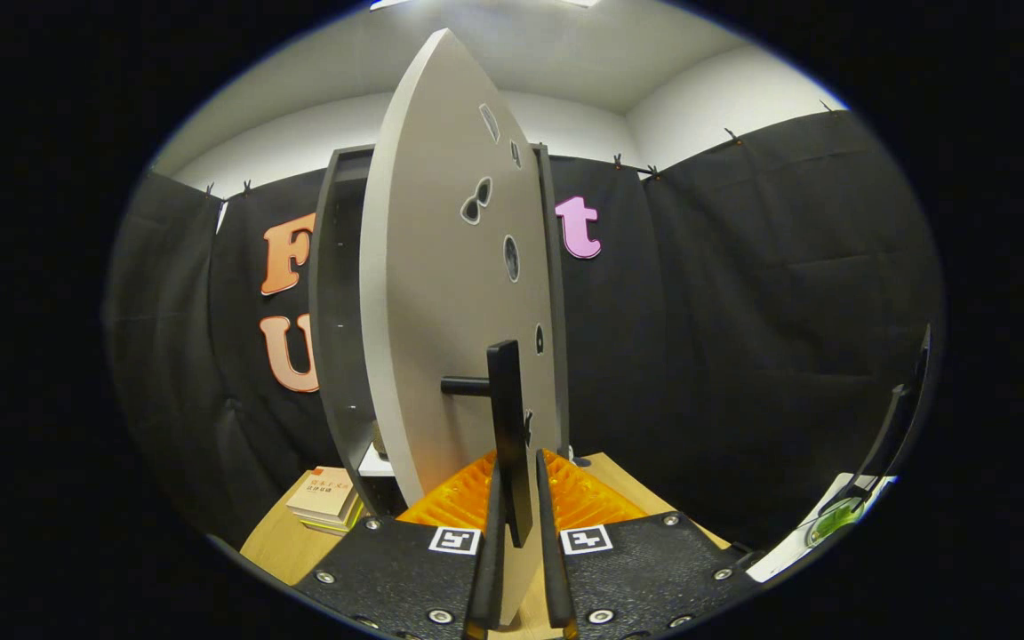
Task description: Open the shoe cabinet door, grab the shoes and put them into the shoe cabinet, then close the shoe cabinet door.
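Low in the middle of the frame, claw clenched on the bar handle of the shoe cabinet door, both fingers pressing the bar's lower end from either side. Probably the door-opening step, well under way: door edge-on to the camera, swung out from the dark cabinet carcass, whose open interior shows in the gap at centre left. Best to keep the squeeze firm and follow the arc of the hinge rather than pulling straight back, so the bar does not twist out of the fingers. Worth swinging until the opening is wide enough for shoes to pass, then letting go cleanly without nudging the door back. Just beyond the fingers, a wooden counter carrying the cabinet, with a small stack of books at lower left, beside the cabinet's foot; care needed not to sweep the door or arm into it. No telling where the shoes lie; a pale object sits low inside the cabinet, too hidden to name.
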{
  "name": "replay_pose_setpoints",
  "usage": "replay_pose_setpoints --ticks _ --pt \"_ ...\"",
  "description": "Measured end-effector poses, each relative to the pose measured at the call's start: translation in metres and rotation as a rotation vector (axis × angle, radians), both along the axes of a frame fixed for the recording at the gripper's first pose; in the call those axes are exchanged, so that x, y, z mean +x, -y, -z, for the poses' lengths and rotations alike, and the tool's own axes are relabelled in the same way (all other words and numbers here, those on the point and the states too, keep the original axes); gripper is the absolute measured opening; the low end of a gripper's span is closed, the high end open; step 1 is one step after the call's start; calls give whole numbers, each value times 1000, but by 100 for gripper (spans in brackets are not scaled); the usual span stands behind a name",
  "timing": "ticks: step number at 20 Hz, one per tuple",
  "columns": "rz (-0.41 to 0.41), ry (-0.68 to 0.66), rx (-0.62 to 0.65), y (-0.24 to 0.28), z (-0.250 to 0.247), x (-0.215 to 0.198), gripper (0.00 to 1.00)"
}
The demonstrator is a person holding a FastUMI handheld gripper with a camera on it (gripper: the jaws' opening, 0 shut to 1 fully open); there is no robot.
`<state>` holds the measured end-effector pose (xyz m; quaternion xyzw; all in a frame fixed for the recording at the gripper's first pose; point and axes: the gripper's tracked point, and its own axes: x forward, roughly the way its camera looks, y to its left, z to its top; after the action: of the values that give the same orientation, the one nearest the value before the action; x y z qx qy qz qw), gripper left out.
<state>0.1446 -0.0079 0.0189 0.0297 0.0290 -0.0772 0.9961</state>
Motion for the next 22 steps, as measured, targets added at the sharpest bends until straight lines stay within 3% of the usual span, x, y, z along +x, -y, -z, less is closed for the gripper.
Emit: replay_pose_setpoints --ticks 9,22 --pt "78 -6 3 43 6 -6 18" --pt "-48 2 23 59 8 1 19"
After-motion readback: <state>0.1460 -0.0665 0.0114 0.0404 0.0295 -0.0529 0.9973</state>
